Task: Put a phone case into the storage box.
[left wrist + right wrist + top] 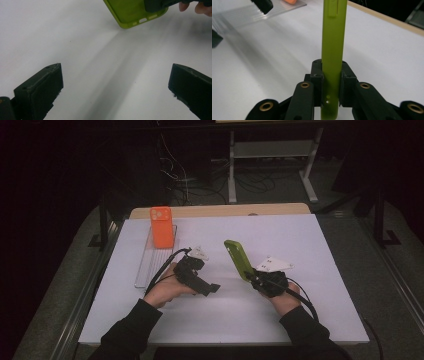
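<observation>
Starting at my left, the orange phone case [161,227] stands on its ribbed tray [150,265]. My left hand-held gripper [212,289], jaws spread and empty, points right at the green phone case [238,259], held above the table [300,240]. My right hand-held gripper [251,276] clamps its lower end, long axis tilting up-left; the clamped end is hidden.

White table [300,320] bears a clear tray [150,265] (ridged)

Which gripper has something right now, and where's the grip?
The right gripper clamps the green phone case at its bottom end, near the port holes. The left gripper is open, holding nothing.
</observation>
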Demonstrator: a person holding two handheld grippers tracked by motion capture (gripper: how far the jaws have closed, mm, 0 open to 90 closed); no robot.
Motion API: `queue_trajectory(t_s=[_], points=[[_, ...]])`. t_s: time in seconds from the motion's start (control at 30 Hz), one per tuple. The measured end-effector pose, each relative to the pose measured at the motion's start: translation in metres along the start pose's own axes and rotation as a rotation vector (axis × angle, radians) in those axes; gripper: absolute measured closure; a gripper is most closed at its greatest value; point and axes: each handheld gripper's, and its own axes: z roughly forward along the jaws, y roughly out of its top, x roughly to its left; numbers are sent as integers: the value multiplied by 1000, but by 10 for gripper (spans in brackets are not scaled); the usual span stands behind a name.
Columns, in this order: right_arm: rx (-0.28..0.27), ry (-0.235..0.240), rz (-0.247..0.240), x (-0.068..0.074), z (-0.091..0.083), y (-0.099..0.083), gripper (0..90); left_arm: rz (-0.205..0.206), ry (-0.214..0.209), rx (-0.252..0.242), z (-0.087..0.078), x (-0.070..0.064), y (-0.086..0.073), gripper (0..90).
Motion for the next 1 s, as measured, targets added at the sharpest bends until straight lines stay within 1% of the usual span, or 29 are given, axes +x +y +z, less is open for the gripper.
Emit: queue_trajectory(t_s=[0.03,0.07,0.1,0.17,0.2,0.23,0.27,0.3,0.33,0.37,0.4,0.43,0.47,0.5,0.6,0.67,0.7,0.83,0.9,0.93,1.0], points=[[2,6,18,-2,0,0,754,-28,-2,-21,1,-1,0,0],[4,9,38,-4,-1,-1,754,-1,2,1,-1,1,0,0],[0,15,67,-5,-1,-1,754,-9,2,-6,-1,1,1,0],[-10,21,98,-8,-1,-1,754,-11,6,-22,-2,2,2,0],[-10,27,124,-10,-2,-2,754,-31,-4,-34,-3,1,2,0],[-15,27,149,-10,-2,-2,754,-31,-4,-44,-4,2,3,0],[-18,25,160,-11,-2,-2,754,-27,1,-44,-5,2,4,0],[-21,21,162,-11,-3,-3,754,-52,5,-69,-5,1,6,0],[-24,18,166,-11,-3,-3,754,-45,9,-70,-7,1,7,0],[-31,14,172,-11,-3,-2,754,-64,7,-95,-7,1,9,0],[-35,14,176,-10,-3,-2,754,-67,5,-107,-9,2,11,0],[-34,12,179,-9,-4,-2,754,-86,0,-131,-9,1,13,0],[-40,12,175,-8,-3,-1,754,-100,0,-143,-10,1,16,0],[-36,18,190,-6,-4,0,754,-102,-1,-160,-10,2,18,0],[-48,24,182,-3,-4,1,754,-111,-9,-172,-11,1,26,0],[-48,32,181,-1,-3,2,754,-109,-15,-181,-10,0,31,0],[-49,35,174,0,-3,3,754,-97,-15,-175,-10,1,34,0],[-54,40,170,5,-2,4,754,-108,-26,-202,-9,-1,45,0],[-61,43,165,7,-2,5,754,-99,-32,-202,-8,-1,50,0],[-60,48,172,9,-3,6,754,-92,-33,-202,-8,-2,51,0],[-64,54,161,11,-3,7,754,-98,-33,-212,-6,-4,55,0]])
